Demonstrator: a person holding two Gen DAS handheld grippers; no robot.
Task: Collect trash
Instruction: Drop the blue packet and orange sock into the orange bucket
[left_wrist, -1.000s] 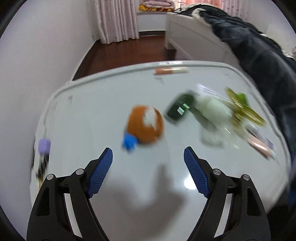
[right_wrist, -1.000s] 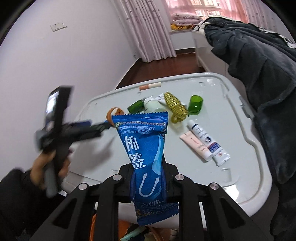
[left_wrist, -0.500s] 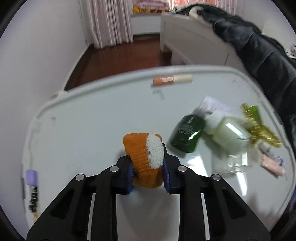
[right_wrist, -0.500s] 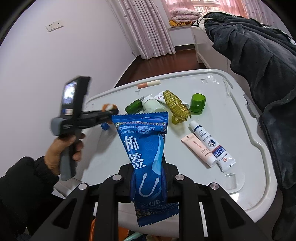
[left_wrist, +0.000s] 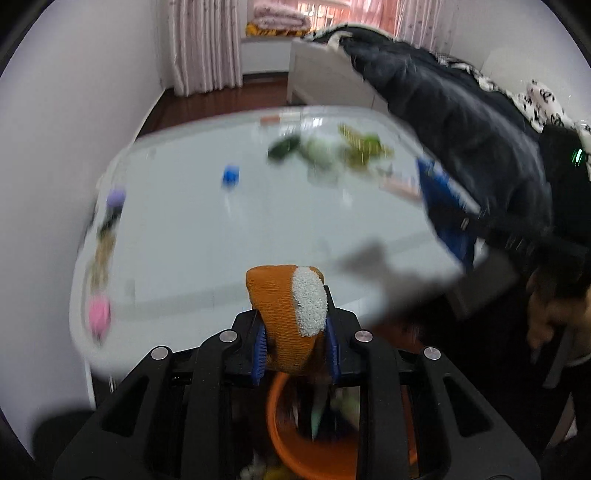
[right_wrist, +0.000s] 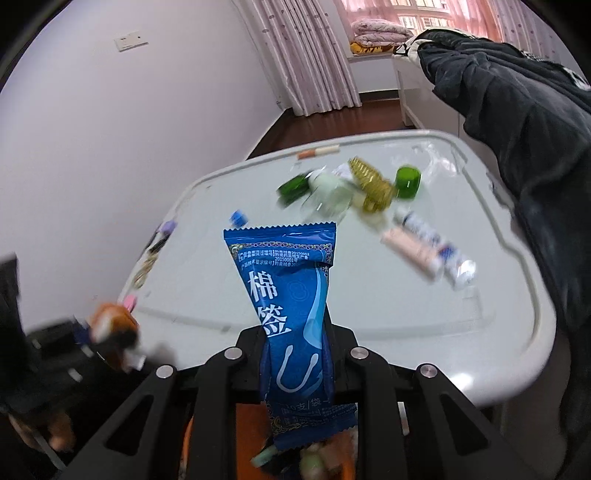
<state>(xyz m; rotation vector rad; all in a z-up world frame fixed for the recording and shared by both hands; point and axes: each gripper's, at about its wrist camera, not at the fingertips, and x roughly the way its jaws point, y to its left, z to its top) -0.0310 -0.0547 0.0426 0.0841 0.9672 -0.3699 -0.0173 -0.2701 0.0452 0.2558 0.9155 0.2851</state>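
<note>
- Left tool (left_wrist: 295, 350) is pinched on an orange knitted piece with a white patch (left_wrist: 288, 314), held past the near edge of the bench (left_wrist: 221, 240) and just above the orange bin (left_wrist: 295, 443).
- Right tool (right_wrist: 295, 350) is clamped on a blue cotton-swab packet (right_wrist: 288, 295), with the packet's lower end hanging over the same bin (right_wrist: 207, 435).
- Both loads look ready to drop, so I judge this to be the release step for two pieces of trash at once.
- Risk: the knitted piece sits near the bin's far rim in the left wrist view; if the tool opens there, it may catch the rim and fall to the floor.
- Risk: the packet is long, light and gripped around its middle, so it could flutter sideways on release or cling to a pad.
- Risk: both tools crowd one bin mouth and could knock each other if lowered together.
- Risk: the left wrist view is heavily blurred, suggesting fast motion; opening while swinging would throw the piece past the bin.
- Beyond the bin, more items lie on the bench: a green bottle (right_wrist: 293, 188), a gold coiled thing (right_wrist: 371, 184), a green cap (right_wrist: 408, 182), two tubes (right_wrist: 424, 243) and a small blue piece (right_wrist: 238, 218), so much of the task remains.
</note>
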